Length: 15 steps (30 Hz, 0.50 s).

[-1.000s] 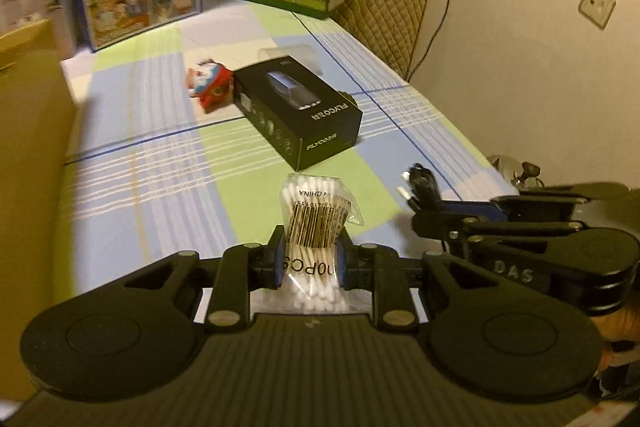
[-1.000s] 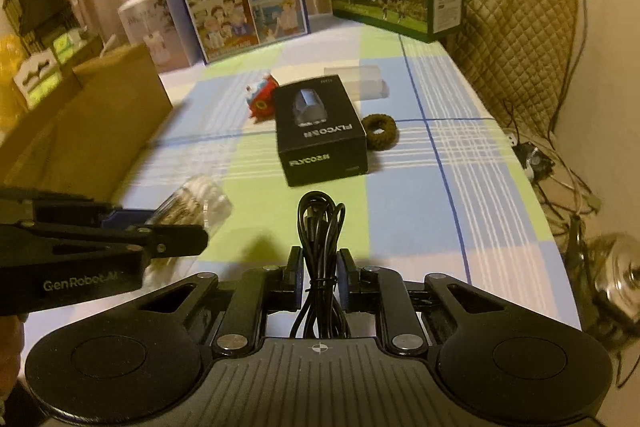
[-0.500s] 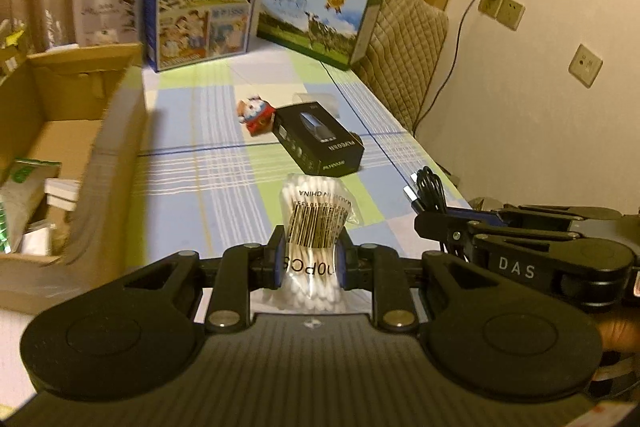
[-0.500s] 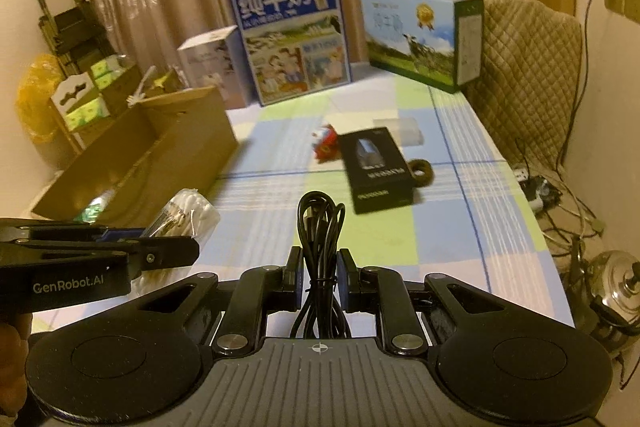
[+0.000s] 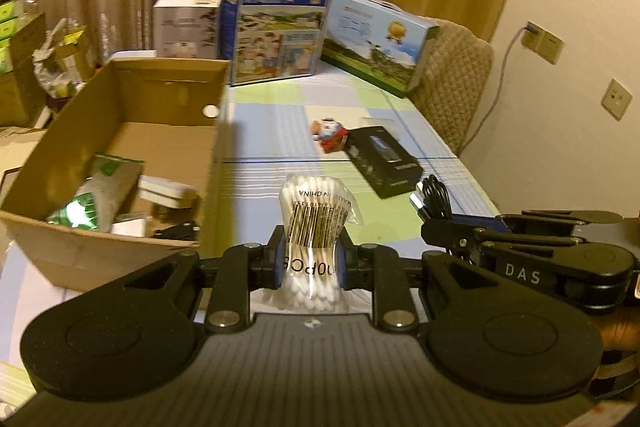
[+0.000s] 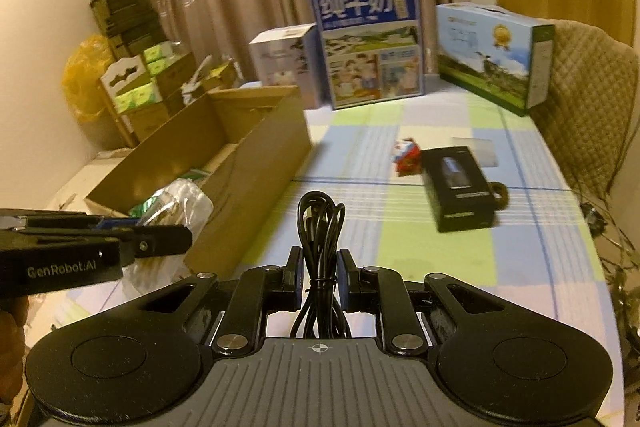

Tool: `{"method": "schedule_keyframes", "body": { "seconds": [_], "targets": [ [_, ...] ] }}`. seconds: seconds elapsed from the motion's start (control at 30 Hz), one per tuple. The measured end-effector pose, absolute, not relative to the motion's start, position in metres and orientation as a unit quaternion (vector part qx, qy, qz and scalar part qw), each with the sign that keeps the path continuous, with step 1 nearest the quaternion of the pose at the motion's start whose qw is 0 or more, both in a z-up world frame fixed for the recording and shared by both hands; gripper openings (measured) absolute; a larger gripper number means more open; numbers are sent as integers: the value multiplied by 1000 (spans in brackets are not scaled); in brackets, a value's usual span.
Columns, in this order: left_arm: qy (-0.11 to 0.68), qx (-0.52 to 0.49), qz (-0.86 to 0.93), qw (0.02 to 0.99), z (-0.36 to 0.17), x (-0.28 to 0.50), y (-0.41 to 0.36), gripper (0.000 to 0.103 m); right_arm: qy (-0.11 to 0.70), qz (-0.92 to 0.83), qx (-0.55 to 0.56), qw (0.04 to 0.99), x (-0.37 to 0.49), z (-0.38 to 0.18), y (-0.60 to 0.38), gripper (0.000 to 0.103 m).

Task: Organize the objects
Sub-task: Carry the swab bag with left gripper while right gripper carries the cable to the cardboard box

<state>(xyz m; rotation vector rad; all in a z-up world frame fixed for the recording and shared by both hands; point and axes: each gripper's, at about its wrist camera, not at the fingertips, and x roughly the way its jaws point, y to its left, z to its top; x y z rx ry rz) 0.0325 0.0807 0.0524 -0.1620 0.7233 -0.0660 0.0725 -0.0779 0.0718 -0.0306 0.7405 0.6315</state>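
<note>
Your left gripper (image 5: 310,261) clamps a clear bag of white cotton swabs (image 5: 314,223); right gripper (image 6: 319,277) grips a coiled black cable (image 6: 320,227). Open brown cardboard box (image 5: 120,131) sits left, contents blurred, possibly packets.

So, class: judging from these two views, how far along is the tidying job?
Done: several items already lie in the cardboard box. In hand: the left tool grips a cotton swab pack, the right tool a coiled cable. Left: the black box, small toy and ring.
</note>
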Motion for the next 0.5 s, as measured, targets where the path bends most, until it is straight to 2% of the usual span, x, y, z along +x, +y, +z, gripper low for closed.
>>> {"method": "schedule_keyframes", "body": {
  "seconds": [0.5],
  "targets": [
    [346, -90, -10, 934, 60, 19, 110, 20, 350, 330, -32, 876, 70, 73, -51, 14]
  ]
}}
